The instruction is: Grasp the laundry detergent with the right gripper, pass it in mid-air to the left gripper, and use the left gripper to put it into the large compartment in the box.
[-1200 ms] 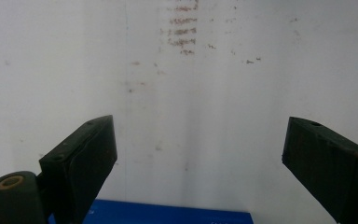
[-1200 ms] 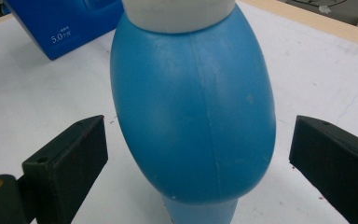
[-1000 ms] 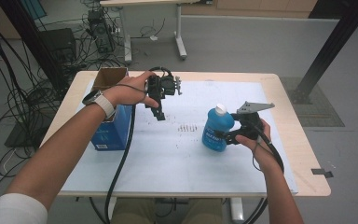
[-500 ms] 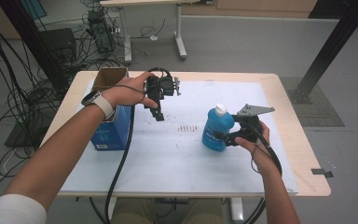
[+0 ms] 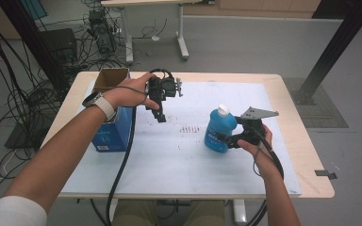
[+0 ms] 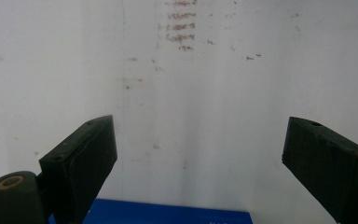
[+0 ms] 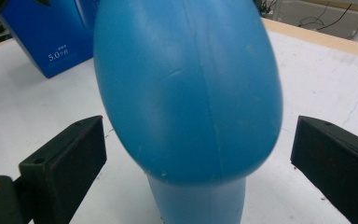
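**Kid:** What is the right gripper (image 5: 227, 139) doing down near the person?

**Helper:** It is reaching in from the side toward the smooth blue plastic bottle with the white cap (image 5: 219, 129). The bottle is standing up on the big white sheet (image 5: 179, 160) that is covering the wooden desk (image 5: 311, 155), over on the right side.

**Kid:** Is it squeezing the bottle?

**Helper:** Not yet. In the right gripper view its two black fingers (image 7: 65, 161) are sitting wide apart, one on each side of the bottle (image 7: 186, 88), and I am seeing white sheet in the gaps. So the fingers are released, with the bottle in between them. I think it is getting lined up to grab the round belly, where the bottle is fat and easy to hold.

**Kid:** Why is it coming from the side?

**Helper:** Probably so the bottle is staying upright and nothing is spilling.

**Kid:** And the left gripper (image 5: 161, 115), farther back?

**Helper:** It is hanging in the air above the sheet and pointing down. Its fingers (image 6: 81, 158) are spread wide too, and nothing is between them. I think it is waiting out of the way.

**Kid:** What is that box beside it?

**Helper:** That is a tall blue cardboard box with an open brown top (image 5: 111, 108). It is standing at the left edge of the desk, well apart from the bottle, so it is not bumping anything.
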{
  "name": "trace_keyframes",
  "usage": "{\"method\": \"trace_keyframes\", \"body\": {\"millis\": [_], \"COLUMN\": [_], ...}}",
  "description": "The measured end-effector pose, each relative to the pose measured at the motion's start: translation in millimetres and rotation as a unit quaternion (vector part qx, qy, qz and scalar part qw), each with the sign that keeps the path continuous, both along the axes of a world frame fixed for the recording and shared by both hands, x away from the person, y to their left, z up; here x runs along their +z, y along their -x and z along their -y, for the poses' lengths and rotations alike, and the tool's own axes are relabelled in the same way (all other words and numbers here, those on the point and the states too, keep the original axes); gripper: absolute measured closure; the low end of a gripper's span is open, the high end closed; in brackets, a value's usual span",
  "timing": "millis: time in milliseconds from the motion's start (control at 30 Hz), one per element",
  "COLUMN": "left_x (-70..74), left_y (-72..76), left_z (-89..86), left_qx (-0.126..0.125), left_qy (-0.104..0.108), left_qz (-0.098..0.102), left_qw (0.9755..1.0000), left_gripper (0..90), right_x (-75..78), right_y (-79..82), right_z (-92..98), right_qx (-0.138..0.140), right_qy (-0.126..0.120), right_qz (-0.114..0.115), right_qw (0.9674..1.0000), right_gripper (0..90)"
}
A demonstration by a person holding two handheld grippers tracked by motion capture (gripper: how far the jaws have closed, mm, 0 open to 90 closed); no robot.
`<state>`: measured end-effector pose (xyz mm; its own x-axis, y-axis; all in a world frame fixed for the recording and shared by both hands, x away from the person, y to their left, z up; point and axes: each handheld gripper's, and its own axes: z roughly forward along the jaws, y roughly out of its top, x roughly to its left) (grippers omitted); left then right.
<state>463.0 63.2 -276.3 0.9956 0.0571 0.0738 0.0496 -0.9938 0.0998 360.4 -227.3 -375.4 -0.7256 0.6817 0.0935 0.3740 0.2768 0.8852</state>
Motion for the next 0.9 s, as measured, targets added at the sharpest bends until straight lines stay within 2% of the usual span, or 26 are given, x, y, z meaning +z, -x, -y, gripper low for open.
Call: {"method": "trace_keyframes", "body": {"millis": [900], "left_x": [-3.6], "left_y": [-0.3], "left_z": [-2.0], "left_qx": [0.001], "left_qy": [0.003], "left_qz": [-0.002], "left_qw": [1.0000], "left_gripper": [10.4], "right_x": [-12.1], "right_y": [0.7], "right_z": [-3.4], "right_qx": [-0.010], "right_qy": [-0.022], "right_qz": [0.019], "right_qw": [0.9995], "right_gripper": [2.6]}}
